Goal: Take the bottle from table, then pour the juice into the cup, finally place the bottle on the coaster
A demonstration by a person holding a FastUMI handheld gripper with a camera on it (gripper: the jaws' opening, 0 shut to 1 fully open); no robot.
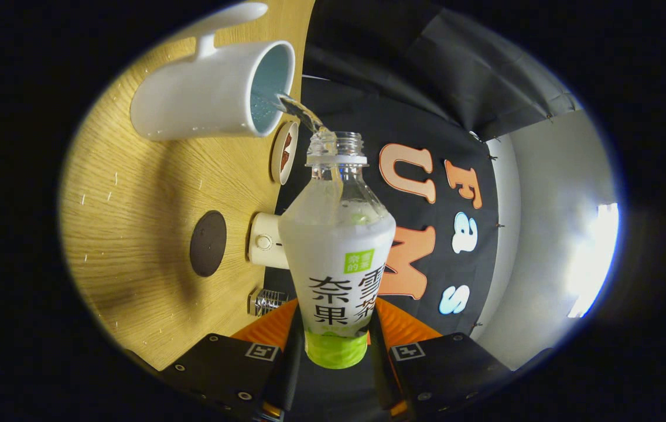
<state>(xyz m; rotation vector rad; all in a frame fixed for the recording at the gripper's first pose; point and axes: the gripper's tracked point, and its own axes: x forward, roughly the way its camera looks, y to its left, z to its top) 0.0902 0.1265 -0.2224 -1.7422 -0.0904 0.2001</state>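
Gripper view: juice streams from the bottle [337, 246] into the cup [215, 94].
Fingers [335, 337] clamp the bottle's base; a steady tilt should keep the stream inside the rim, off the bench [133, 193].

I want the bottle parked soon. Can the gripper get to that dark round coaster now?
Probably yes, once pouring ends. The gripper is shut on the bottle, which is tipped into the cup. The coaster lies bare on the table, nothing on it.

Uncapped bottle [337, 246] tilted, juice streaming into white cup [209, 94]; dark coaster [208, 243] bare
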